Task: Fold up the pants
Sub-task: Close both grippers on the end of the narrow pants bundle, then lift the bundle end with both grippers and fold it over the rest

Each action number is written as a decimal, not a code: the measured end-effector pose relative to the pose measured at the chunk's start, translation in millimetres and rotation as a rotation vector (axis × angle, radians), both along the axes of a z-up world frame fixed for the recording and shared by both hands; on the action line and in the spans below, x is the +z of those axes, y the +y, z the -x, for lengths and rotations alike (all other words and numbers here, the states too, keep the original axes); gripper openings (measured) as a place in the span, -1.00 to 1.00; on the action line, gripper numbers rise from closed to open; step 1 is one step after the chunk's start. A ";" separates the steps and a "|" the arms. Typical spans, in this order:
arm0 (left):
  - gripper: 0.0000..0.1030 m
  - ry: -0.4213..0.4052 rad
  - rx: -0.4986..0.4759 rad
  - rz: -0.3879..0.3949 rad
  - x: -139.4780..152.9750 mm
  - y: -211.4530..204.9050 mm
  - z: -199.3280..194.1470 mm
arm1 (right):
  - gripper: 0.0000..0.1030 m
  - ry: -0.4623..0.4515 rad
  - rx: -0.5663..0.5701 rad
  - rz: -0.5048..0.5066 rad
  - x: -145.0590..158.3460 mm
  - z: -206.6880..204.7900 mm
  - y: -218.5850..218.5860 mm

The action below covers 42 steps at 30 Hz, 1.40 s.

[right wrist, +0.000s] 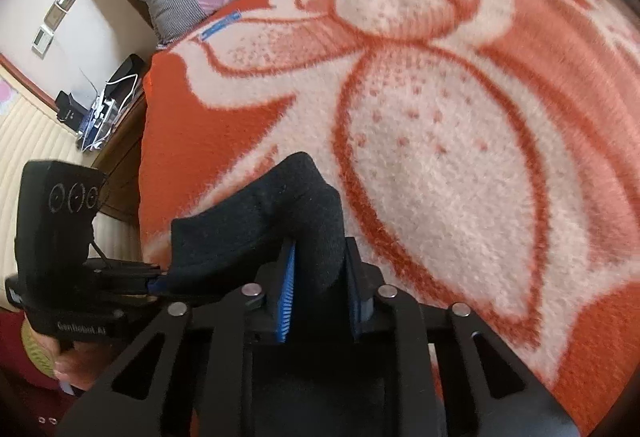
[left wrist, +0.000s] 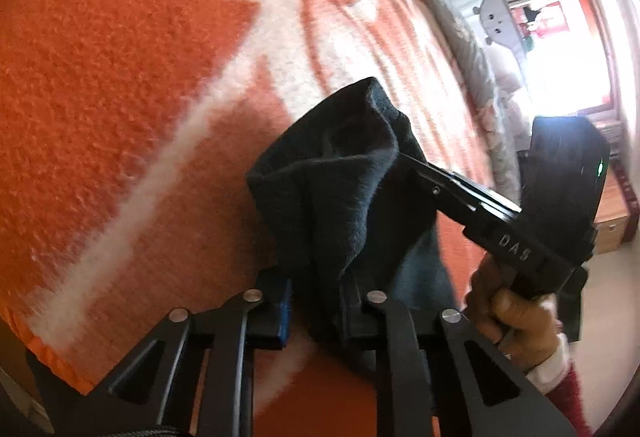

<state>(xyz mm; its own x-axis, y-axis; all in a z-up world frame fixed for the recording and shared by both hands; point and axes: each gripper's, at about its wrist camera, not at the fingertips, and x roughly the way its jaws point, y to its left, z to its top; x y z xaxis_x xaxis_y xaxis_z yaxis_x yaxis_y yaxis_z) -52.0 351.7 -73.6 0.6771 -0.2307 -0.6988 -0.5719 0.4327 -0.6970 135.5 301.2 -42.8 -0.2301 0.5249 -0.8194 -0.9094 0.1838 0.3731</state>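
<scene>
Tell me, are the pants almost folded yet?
Not yet. Done: both grippers have grabbed the dark pants. In hand: the left gripper and right gripper each pinch a bunch of them above the orange blanket. Left: no neat fold shows, so laying them down and folding still remains.

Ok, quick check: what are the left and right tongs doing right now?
Left tongs: closed on the dark pants, lifted above the orange blanket.
Right tongs: closed on the same pants.

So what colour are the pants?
Black, or very dark: the pants show best in the right wrist view, over the orange-and-cream blanket.
</scene>
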 end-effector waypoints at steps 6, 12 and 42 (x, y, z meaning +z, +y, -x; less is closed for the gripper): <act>-0.73 -0.072 -0.044 -0.090 49.9 -14.8 -7.9 | -0.60 0.019 -0.071 -0.126 46.0 -9.8 -39.1; -0.73 -0.162 -0.127 -0.173 104.1 -52.4 -18.2 | -0.60 0.062 -0.178 -0.251 84.1 -20.1 -101.5; -0.73 -0.226 -0.695 -0.336 154.6 -288.3 -90.7 | -0.66 0.158 -0.676 -0.599 65.8 -20.2 -368.5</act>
<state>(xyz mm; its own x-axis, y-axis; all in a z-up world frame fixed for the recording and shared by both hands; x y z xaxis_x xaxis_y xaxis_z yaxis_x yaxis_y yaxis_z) 38.7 63.4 81.0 0.5892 -0.4534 -0.6688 0.0449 0.8448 -0.5331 155.7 -67.3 23.0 0.1947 0.9155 -0.3520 -0.6087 0.3942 0.6885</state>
